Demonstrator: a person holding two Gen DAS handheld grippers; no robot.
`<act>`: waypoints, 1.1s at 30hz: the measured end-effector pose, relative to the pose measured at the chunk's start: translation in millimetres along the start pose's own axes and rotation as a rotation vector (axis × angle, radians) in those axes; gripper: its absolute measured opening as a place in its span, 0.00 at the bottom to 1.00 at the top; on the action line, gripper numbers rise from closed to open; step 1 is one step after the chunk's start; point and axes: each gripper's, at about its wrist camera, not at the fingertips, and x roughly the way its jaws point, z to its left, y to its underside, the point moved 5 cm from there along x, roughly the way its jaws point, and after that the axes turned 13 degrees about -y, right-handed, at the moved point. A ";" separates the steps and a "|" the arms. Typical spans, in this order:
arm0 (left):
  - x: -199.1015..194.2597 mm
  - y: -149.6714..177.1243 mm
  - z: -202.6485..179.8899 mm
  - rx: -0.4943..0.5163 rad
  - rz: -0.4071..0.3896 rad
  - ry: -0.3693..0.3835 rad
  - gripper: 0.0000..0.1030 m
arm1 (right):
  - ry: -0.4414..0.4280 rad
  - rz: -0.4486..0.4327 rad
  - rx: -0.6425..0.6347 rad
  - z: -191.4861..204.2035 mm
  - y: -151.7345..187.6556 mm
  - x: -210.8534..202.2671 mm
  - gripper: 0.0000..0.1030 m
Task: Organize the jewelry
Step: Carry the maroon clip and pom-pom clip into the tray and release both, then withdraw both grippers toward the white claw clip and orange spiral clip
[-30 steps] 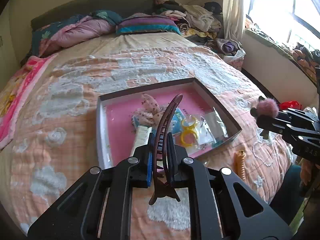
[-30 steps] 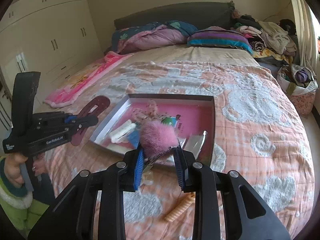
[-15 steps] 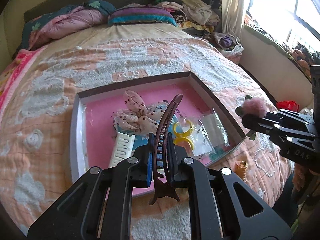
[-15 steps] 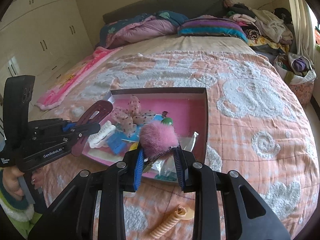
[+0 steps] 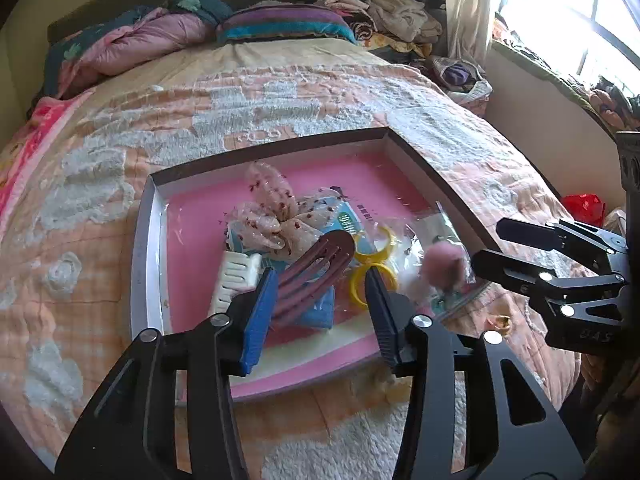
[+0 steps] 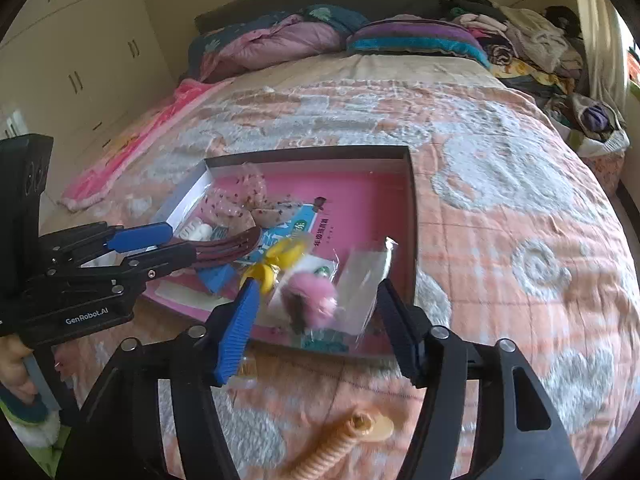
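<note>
A shallow box with a pink floor [image 5: 192, 208] [image 6: 360, 196] lies on the bed. My left gripper [image 5: 320, 308] [image 6: 168, 246] is open over its near side; a dark red hair claw [image 5: 316, 272] [image 6: 228, 248] lies loose between the fingers. My right gripper [image 6: 316, 320] [image 5: 486, 242] is open at the box's right corner; a pink pom-pom clip [image 6: 312, 298] [image 5: 444, 266], blurred, sits on plastic bags between the fingers. The box also holds a spotted fabric bow [image 5: 276, 216], a white claw clip [image 5: 236, 276] and yellow rings [image 5: 372, 264].
An orange spiral hair tie [image 6: 344, 440] lies on the peach quilt [image 6: 500, 200] in front of the box. Pillows [image 5: 160, 36] and a clothes pile [image 5: 392, 8] are at the bed's head. A wardrobe [image 6: 72, 60] stands to the left, a window [image 5: 560, 20] to the right.
Both grippers have opened over the box. The hair claw left the left gripper's grip and tipped flat. The pom-pom clip dropped from the right gripper onto the bags.
</note>
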 end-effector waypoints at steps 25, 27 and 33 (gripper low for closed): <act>-62.4 53.6 4.4 -0.017 -0.034 -0.040 0.90 | 0.061 -0.122 -0.031 26.8 64.1 -103.7 0.85; -61.9 60.2 7.1 -0.023 -0.024 -0.044 0.90 | 0.064 -0.115 -0.027 27.9 70.4 -103.9 0.85; -66.4 79.1 6.3 -0.008 -0.018 -0.065 0.90 | 0.054 -0.082 -0.015 34.0 95.6 -98.9 0.85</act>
